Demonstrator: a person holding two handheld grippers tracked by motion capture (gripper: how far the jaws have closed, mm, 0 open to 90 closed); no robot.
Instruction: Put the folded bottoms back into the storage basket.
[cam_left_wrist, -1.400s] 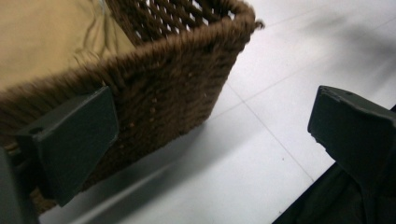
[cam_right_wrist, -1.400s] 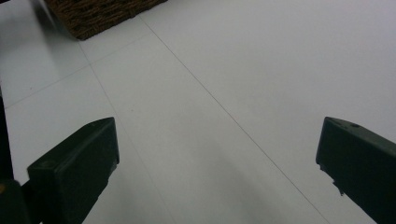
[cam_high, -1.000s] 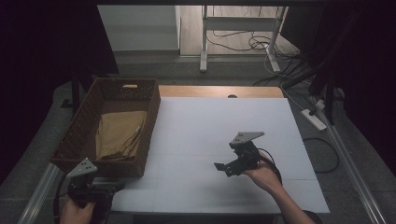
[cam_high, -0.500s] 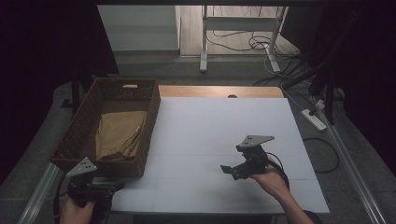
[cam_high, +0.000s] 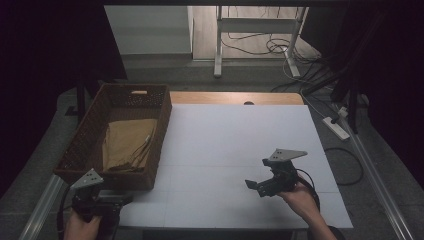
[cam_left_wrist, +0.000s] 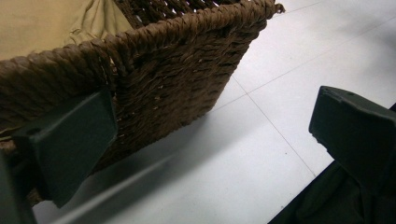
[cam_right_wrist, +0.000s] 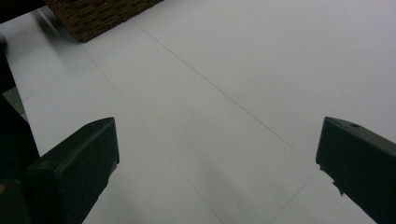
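Both claws spread wide, left gripper (cam_high: 117, 201) beside wicker basket (cam_high: 161, 131) holding 1 folded tan cloth (cam_high: 129, 142), right gripper (cam_high: 256, 186) over white table (cam_high: 235, 130)

Table: a white tabletop (cam_high: 235, 150) with thin seam lines, a strip of bare wood (cam_high: 235, 97) along its far edge.
Left side: a brown woven basket (cam_high: 82, 145) stands directly on the white surface, reaching from the far left corner almost to the near edge.
In the basket: a folded tan cloth (cam_high: 127, 145) lies flat on its bottom.
Basket's near corner: its wall (cam_left_wrist: 177, 88) meets the white surface, shadow pooled at its foot.
Centre and right: plain white surface.
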